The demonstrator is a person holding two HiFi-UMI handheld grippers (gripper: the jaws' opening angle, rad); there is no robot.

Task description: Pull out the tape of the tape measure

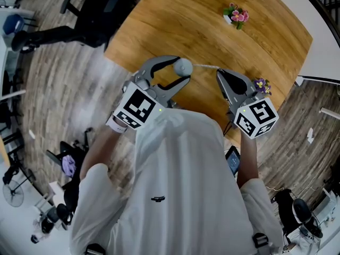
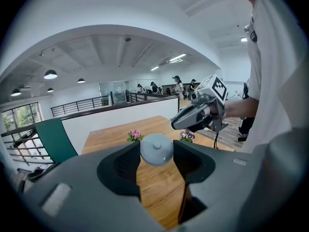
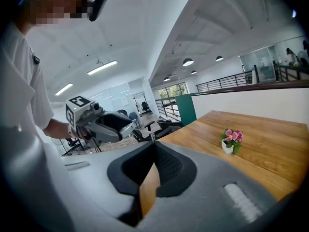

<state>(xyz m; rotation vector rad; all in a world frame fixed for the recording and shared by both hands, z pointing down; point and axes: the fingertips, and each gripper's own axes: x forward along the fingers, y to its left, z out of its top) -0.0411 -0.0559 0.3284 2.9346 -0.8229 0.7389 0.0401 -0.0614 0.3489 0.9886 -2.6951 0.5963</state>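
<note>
1. Tape measure (image 1: 184, 66), a round grey case, sat clamped between the jaws of my left gripper (image 1: 182, 71), one pad pressing on each side of it.
2. I held that case in the air above the near part of the wooden table (image 1: 159, 25), not resting on it.
3. In the left gripper view the case filled the gap at the jaw tips, its flat round face turned toward the camera.
4. My right gripper (image 1: 219, 74) had its jaws closed together, with the end of the tape (image 1: 206, 66) pinched at their very tips.
5. In the head view the tape showed as a thin pale line, running nearly level from the case across to the right gripper's tips.
6. The two grippers faced each other over the table's near edge, near one another but apart, with only that short run of tape between them.
7. A small pot of pink flowers (image 1: 236, 16) stood well apart on the far side of the table.
8. A small bunch of purple flowers (image 1: 261, 85) stood just beside my right gripper.
</note>
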